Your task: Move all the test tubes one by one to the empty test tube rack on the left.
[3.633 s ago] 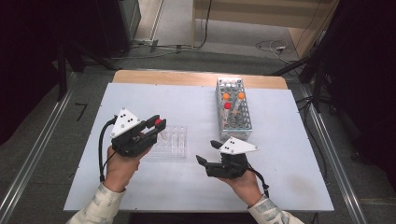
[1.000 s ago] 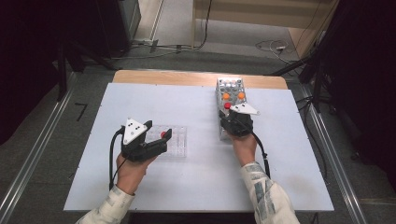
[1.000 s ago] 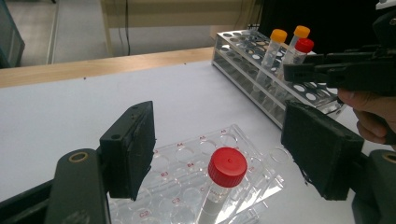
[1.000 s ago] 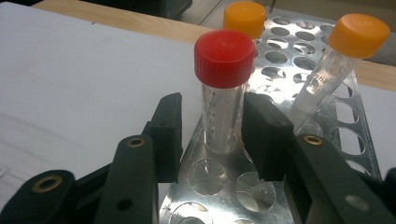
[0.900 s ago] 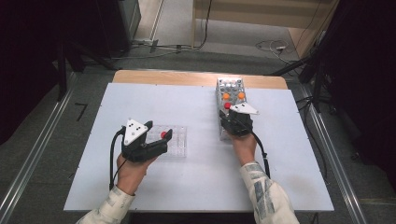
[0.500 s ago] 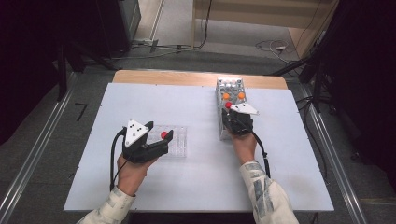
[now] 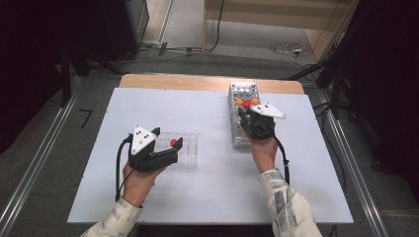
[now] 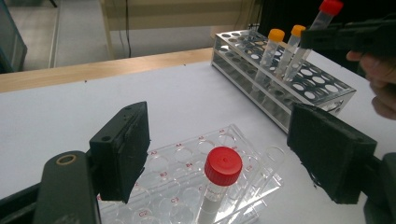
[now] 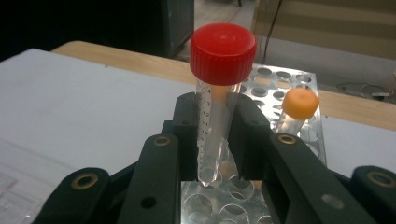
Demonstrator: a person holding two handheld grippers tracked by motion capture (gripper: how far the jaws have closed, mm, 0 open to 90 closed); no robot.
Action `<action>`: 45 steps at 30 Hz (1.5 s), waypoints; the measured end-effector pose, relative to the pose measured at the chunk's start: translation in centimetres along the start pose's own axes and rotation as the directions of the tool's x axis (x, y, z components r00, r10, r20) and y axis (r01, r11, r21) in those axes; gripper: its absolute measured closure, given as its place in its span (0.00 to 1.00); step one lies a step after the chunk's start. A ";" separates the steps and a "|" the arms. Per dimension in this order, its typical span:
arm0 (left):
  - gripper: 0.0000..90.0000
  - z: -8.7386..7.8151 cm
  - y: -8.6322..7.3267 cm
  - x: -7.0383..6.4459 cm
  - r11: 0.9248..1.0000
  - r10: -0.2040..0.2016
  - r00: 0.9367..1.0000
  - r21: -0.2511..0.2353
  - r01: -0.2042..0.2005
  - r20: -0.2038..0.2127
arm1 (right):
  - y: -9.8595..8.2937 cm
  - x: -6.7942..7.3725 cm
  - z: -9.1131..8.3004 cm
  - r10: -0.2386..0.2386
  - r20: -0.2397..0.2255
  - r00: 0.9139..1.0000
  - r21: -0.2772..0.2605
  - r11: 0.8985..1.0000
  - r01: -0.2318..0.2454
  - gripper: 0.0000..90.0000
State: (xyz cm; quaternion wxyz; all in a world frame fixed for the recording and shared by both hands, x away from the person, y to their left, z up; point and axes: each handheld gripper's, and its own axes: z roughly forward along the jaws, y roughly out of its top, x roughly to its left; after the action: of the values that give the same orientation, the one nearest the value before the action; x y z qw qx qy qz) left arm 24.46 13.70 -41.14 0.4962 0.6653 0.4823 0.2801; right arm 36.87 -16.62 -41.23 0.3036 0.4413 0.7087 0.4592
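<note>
white table (image 7: 212, 197) w/ wooden strip along far edge. tall clear tube rack (image 7: 243, 116) stands right of centre, long side running away from the person; two orange-capped tubes (image 8: 272, 46) upright in it near the far end. low flat clear rack (image 7: 184, 149) w/ red well labels lies left of centre. right gripper (image 7: 248, 118) is over the tall rack, jaws pinching a red-capped tube (image 9: 217, 88) upright by its body, tip just above the rack holes, not seated. left gripper (image 7: 170, 148) sits at the flat rack, jaws spread wide, either side of a second red-capped tube (image 8: 218, 184) standing in that rack, pads not touching it.
</note>
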 end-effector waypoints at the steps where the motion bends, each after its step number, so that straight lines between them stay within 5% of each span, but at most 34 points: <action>1: 0.24 0.0 0.0 0.0 1.000 0.000 1.000 0.000 0.000 0.000 | 0.3 0.0 -0.4 0.004 -0.006 1.000 -0.008 1.000 -0.004 0.79; 13: 0.14 -0.2 0.3 0.0 1.000 -0.008 1.000 -0.004 0.008 -0.026 | 0.6 1.7 -5.1 -0.048 -0.116 0.992 -0.046 0.998 0.043 0.79; 25: 0.12 -0.3 0.5 -0.6 1.000 0.005 1.000 -0.003 -0.005 -0.012 | -2.4 4.1 -6.6 -0.099 -0.243 0.965 0.021 0.994 0.108 0.79; 36: 0.13 -0.7 0.8 -2.9 0.998 0.056 0.996 0.012 -0.057 0.076 | -4.3 6.7 -6.6 -0.129 -0.330 0.935 0.068 0.985 0.160 0.79; 45: 0.16 -0.5 0.5 -5.1 0.992 0.110 0.979 0.041 -0.118 0.172 | -5.3 8.7 -6.3 -0.155 -0.387 0.909 0.079 0.977 0.200 0.79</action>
State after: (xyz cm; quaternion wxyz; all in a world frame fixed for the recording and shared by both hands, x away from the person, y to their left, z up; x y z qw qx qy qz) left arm 22.32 9.14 -39.95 0.5015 0.7256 0.4065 0.2384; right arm 26.04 -12.16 -43.85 0.1755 0.2951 0.8167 0.4637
